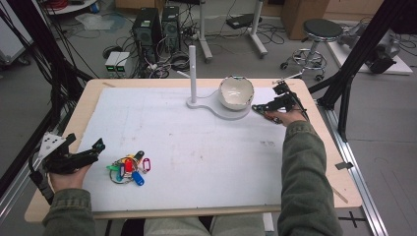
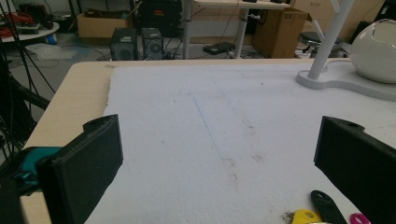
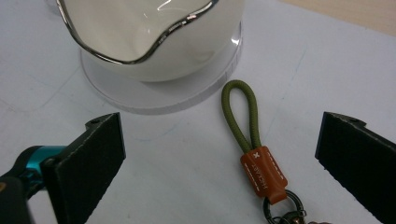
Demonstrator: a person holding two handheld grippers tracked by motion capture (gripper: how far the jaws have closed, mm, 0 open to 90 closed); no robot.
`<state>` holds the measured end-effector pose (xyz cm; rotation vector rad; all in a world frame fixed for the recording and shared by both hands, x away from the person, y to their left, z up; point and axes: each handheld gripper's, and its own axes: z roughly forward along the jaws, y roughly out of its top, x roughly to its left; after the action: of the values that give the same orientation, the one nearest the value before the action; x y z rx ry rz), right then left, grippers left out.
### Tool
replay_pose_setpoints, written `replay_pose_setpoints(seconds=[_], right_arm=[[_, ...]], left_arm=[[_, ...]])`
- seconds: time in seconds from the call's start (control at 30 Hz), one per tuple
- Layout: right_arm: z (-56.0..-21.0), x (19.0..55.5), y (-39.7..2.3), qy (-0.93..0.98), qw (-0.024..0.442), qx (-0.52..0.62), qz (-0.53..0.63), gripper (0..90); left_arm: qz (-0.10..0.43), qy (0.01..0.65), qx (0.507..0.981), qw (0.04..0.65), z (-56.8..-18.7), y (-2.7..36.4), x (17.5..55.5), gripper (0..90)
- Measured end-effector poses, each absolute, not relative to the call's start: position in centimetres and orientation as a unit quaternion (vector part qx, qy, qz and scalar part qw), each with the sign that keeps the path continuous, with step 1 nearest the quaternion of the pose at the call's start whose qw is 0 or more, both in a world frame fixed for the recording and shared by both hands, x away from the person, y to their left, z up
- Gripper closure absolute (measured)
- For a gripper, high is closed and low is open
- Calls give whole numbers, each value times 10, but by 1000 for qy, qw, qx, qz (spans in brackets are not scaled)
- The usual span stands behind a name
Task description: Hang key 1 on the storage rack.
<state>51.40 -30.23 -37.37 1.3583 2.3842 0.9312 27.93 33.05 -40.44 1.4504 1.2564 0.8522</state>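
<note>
Olive cord strap (image 3: 241, 116) between open right tongs (image 3: 219, 163); ring cut off.

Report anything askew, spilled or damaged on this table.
Nothing looks spilled or broken. The white bowl sits tipped on the stand base, its opening facing the person rather than up. Brown smudges stain the white mat.

Keychain (image 3: 259, 163) ring cut off below

Left gripper (image 1: 96, 147) beside coloured key tags (image 1: 129, 168); right gripper (image 1: 260, 109) by white bowl (image 1: 236, 92)
</note>
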Motion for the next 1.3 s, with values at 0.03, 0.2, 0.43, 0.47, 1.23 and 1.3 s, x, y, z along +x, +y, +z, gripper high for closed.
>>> replay_pose_setpoints(seconds=[0.03,0.2,0.43,0.47,1.23,1.3], right_arm=[[-375,515,-303,819,120,465,315,6],[-381,520,-311,819,121,471,305,31],[-392,526,-317,823,113,479,284,61],[-396,528,-319,825,113,479,277,150],[-415,535,-323,838,96,483,234,610],[-415,534,-321,841,99,480,228,639]], left_arm=[[352,519,600,497,-405,330,280,17],[351,519,601,496,-405,330,280,17],[354,518,601,494,-405,330,280,17],[355,518,601,494,-405,329,280,17],[350,518,605,493,-406,326,282,17],[348,517,607,493,-406,326,282,17]])
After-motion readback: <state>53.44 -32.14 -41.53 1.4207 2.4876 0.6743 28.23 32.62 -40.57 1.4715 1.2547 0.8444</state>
